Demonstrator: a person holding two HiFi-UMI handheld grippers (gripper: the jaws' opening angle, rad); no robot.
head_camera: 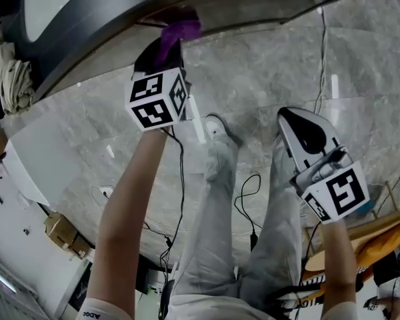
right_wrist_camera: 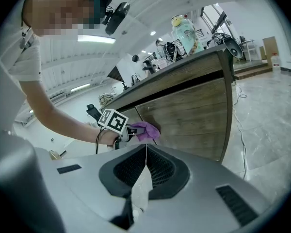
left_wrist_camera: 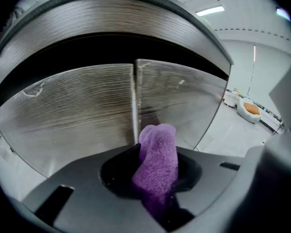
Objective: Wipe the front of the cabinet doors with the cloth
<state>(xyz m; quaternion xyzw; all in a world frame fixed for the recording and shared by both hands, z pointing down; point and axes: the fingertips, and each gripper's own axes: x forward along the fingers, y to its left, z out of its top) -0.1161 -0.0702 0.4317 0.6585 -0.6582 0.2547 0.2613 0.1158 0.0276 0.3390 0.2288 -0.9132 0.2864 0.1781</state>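
Note:
A purple cloth (left_wrist_camera: pixel 157 161) is clamped in my left gripper (left_wrist_camera: pixel 154 176), which is shut on it. The cloth's tip reaches the vertical seam between two wood-grain cabinet doors (left_wrist_camera: pixel 82 110), low on their fronts. In the head view the left gripper (head_camera: pixel 170 45) points at the cabinet (head_camera: pixel 207 9) with the cloth (head_camera: pixel 180 29) against its front. From the right gripper view the cloth (right_wrist_camera: pixel 145 130) sits pressed on the cabinet doors (right_wrist_camera: pixel 194 115). My right gripper (right_wrist_camera: pixel 145 149) is shut and holds nothing; the right gripper (head_camera: pixel 300 122) hangs back from the cabinet, over the floor.
Black cables (head_camera: pixel 247 199) trail over the grey marble floor, near the person's legs and a shoe (head_camera: pixel 217 129). Cardboard boxes (head_camera: pixel 63 232) lie at lower left. A bottle (right_wrist_camera: pixel 184 33) and gear stand on the cabinet top. A cable (head_camera: pixel 322 52) runs along the floor to the right.

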